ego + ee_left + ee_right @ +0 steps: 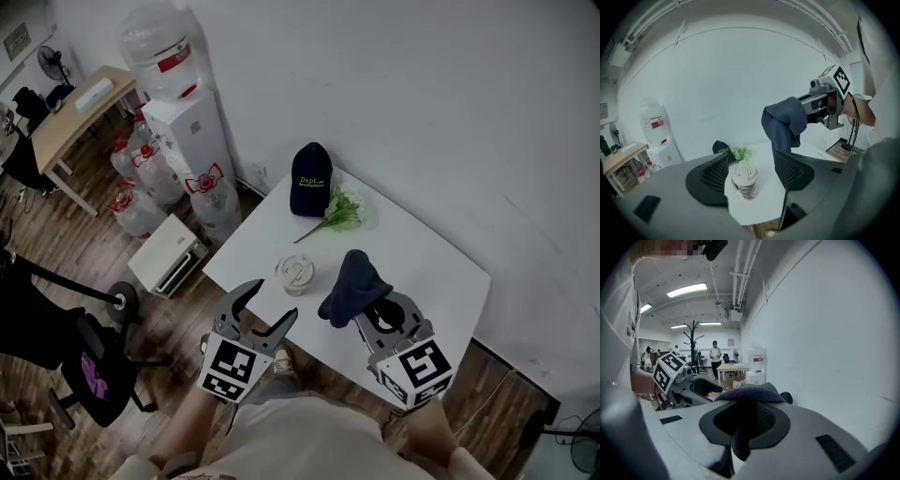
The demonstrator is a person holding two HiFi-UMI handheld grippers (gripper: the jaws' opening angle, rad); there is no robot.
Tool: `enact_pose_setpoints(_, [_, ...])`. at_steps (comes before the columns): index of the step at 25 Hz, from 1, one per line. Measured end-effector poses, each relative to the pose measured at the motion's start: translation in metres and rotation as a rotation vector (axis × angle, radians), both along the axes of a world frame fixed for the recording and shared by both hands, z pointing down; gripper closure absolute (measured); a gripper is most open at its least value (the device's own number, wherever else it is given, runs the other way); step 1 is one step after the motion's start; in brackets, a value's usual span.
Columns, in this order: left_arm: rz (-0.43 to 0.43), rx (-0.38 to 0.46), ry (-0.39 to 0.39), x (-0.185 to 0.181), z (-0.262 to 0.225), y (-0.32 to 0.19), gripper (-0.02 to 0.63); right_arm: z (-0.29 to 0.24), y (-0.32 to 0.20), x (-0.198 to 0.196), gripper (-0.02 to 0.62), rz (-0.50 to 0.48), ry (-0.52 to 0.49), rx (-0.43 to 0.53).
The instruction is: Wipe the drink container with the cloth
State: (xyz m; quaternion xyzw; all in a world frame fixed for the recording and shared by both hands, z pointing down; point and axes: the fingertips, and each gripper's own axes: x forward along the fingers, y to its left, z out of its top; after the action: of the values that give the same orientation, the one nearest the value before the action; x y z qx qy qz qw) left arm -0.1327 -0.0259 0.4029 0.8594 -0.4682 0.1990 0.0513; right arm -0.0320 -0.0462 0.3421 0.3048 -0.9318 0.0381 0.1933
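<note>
Dark-blue cloth [354,284] hangs bunched from the right gripper [380,317], whose jaws are closed on it; the right gripper view shows the fabric pinched between the pads and draped over the tips. The left gripper [270,305] sits at 9 o'clock of it with jaws spread apart and nothing pressed between them. In its own view the drink container [295,273] stands framed in the gap, touched by neither pad.

That container (a lidded paper cup, upright) stands on the white counter [422,262], just beyond the left jaws and at about 10 o'clock of the cloth, near it but apart.

As I judge it, the task is barely begun. The cloth is in hand, but the cup is not yet steadied and no wiping contact is made. Closing on the cup and rubbing the cloth over it are both left to do.

The cup stands close to the counter's near edge, so a sideways nudge could tip it off. Bare counter lies open toward 3 o'clock. Farther off, at 12 to 1 o'clock, a dark cap [310,178] and a green sprig [345,208] lie well apart from the cup. The wall [450,103] closes in behind.
</note>
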Motion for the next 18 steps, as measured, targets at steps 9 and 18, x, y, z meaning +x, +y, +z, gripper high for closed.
enact_pose_setpoints(9, [0.115, -0.086, -0.029, -0.007, 0.07, -0.036, 0.209, 0.03, -0.046, -0.025, 0.537, 0.059, 0.07, -0.062])
enact_pose_setpoints(18, [0.161, -0.154, -0.054, 0.012, 0.106, -0.059, 0.207, 0.053, -0.071, -0.02, 0.537, 0.055, 0.088, -0.112])
